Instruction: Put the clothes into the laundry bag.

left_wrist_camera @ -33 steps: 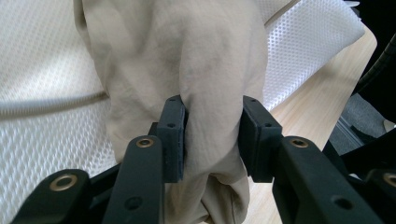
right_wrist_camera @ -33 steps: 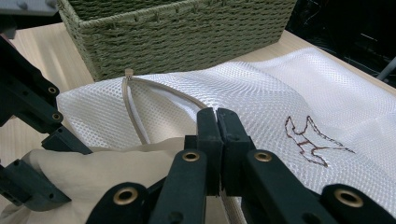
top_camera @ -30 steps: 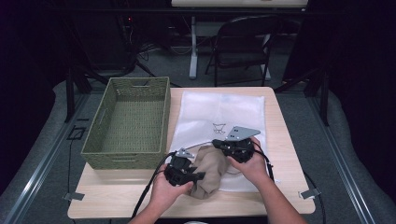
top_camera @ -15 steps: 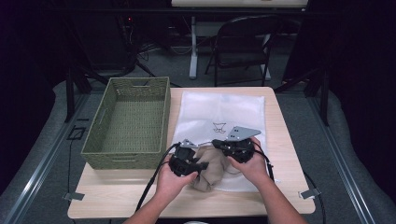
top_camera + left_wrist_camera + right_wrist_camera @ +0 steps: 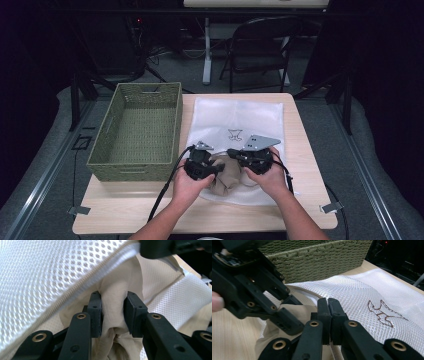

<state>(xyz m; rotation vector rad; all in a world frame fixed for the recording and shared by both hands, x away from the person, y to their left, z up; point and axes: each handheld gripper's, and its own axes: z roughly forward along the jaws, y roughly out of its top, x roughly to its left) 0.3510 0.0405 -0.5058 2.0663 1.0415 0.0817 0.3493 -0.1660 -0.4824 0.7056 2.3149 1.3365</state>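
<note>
In the high view, a person is sitting at the near edge of a light wooden bench (image 5: 150, 220), working a beige cloth (image 5: 226, 176) toward the opening of a white mesh laundry bag (image 5: 240, 120) that is lying flat on the bench's right half, with a small dark emblem (image 5: 234, 134) on its upper side. A green woven basket (image 5: 137, 131) is standing just to the left of the bag. The left claw (image 5: 216, 169) is gripping the cloth at the bag's near edge, while the right claw (image 5: 235, 154) is sitting just to the right of it, over the bag's mouth. In the left gripper view, the left claw (image 5: 113, 312) is pinching a thick bunched fold of the beige cloth (image 5: 113, 302) between its pads, and the bag's zippered hem (image 5: 100, 272) is lying over it. In the right gripper view, the right claw (image 5: 328, 302) is standing with its jaws fully together; whether a thin edge of the mesh bag (image 5: 362, 297) is caught between them cannot be told. The left claw (image 5: 287, 315) is showing farther off at the left, in front of the basket (image 5: 317, 260). The cloth is looking light, soft and limp, so it will likely sag and bunch; a grip on a gathered fold should be holding best. The mesh looks thin and somewhat slippery, so the stiffer zipper hem is probably the safest place to take it.
</note>
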